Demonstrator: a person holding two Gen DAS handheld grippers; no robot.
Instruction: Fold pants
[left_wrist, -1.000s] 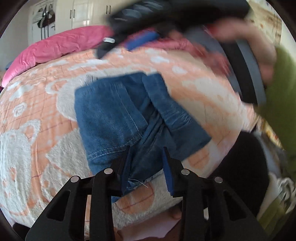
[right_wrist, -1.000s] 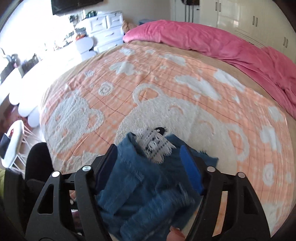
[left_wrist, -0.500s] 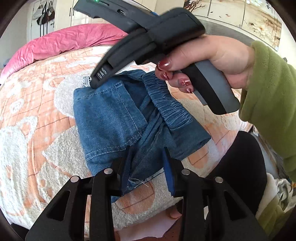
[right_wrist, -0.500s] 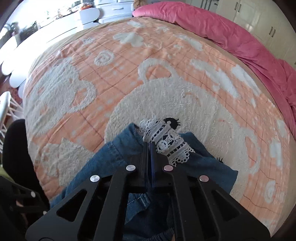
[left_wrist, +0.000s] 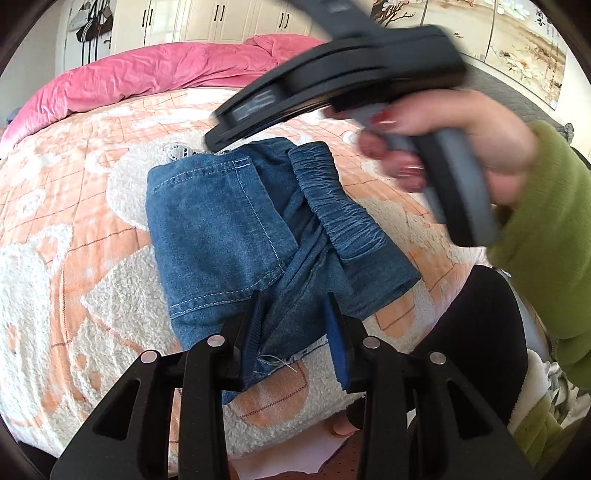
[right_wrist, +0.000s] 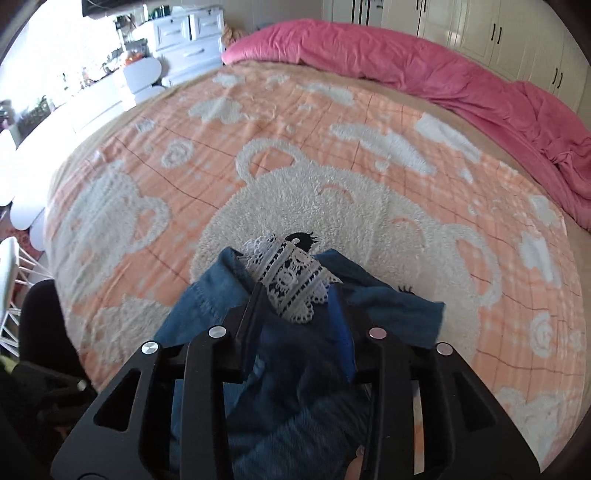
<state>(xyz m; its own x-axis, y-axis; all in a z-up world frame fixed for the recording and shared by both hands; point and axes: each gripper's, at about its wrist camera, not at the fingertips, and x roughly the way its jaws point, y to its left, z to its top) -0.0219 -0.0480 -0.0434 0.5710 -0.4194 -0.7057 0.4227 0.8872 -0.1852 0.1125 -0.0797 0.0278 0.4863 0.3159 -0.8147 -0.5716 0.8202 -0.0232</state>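
Blue denim pants (left_wrist: 236, 236) lie folded in a compact bundle on the orange and white bedspread (left_wrist: 74, 266), with the elastic waistband (left_wrist: 332, 206) on the right and a white lace trim (right_wrist: 291, 280) at the far end. My left gripper (left_wrist: 295, 310) is open over the near edge of the bundle. My right gripper (right_wrist: 299, 302) is open above the far end, with the lace between its fingers. In the left wrist view the right gripper body (left_wrist: 332, 85) is blurred above the pants.
A pink duvet (right_wrist: 424, 81) lies along the far side of the bed. White drawers (right_wrist: 184, 44) and wardrobes stand beyond. A black chair (left_wrist: 476, 332) is at the bed's near edge, by the person's green sleeve (left_wrist: 546, 236).
My right gripper was shut at the lace end half a second ago and has now opened and lifted. The left gripper has stayed open in place.
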